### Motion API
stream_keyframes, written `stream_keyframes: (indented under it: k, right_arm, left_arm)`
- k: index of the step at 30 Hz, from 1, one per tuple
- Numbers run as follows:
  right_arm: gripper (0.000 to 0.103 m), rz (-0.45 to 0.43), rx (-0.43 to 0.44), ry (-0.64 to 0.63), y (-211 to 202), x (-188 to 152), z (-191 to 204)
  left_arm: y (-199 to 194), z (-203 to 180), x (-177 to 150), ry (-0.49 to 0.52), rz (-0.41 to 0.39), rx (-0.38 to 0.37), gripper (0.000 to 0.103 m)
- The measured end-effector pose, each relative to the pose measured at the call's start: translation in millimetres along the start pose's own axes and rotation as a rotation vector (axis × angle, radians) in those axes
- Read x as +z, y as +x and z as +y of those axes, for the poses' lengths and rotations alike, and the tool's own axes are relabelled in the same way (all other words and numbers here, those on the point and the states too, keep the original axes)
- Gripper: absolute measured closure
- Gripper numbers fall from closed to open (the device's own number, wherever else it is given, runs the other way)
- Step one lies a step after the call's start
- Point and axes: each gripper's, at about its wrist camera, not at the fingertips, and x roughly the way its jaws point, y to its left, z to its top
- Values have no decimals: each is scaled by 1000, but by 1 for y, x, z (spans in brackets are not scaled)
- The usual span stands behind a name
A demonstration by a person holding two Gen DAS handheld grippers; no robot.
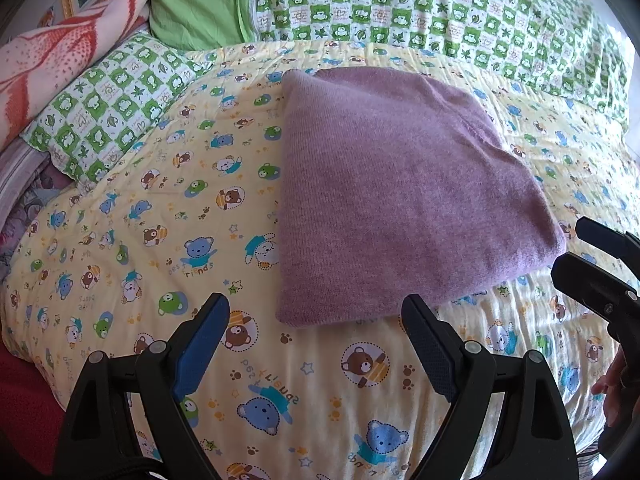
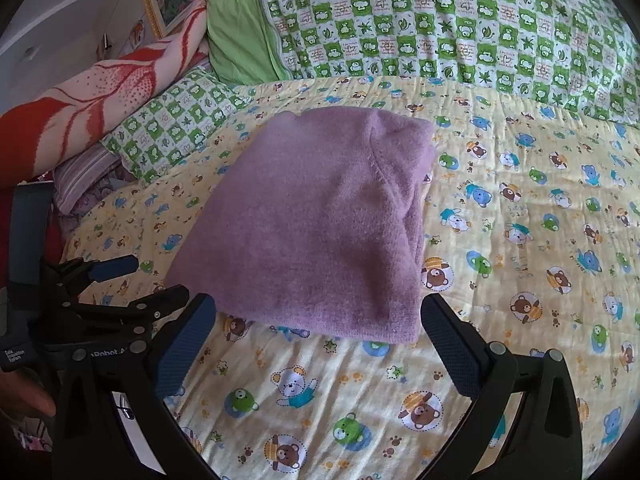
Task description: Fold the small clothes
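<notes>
A purple knit garment (image 1: 392, 200) lies folded into a thick rectangle on the yellow bear-print bedspread (image 1: 160, 240). My left gripper (image 1: 316, 312) hovers open just in front of its near edge, nothing between the blue pads. In the right wrist view the same garment (image 2: 316, 232) sits just beyond my right gripper (image 2: 318, 312), which is also open and empty. The right gripper (image 1: 576, 244) shows at the right edge of the left wrist view, beside the garment's right corner. The left gripper (image 2: 152, 280) appears at the left of the right wrist view.
A green-and-white checked quilt (image 1: 440, 8) lies across the back of the bed, with a matching pillow (image 1: 104, 108) and a red-and-white blanket (image 1: 52, 56) at the left. A plain green cloth (image 2: 236, 40) sits next to them. A hand (image 1: 616, 384) shows at the right edge.
</notes>
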Motion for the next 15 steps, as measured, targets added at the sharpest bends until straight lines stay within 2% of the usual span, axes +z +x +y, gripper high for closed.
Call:
stream_keyframes:
  k: [15]
  right_arm:
    - [1,-16,-2,16,-1,4,7]
  left_arm:
    - [-1,0,3,-3,-4,-2,14]
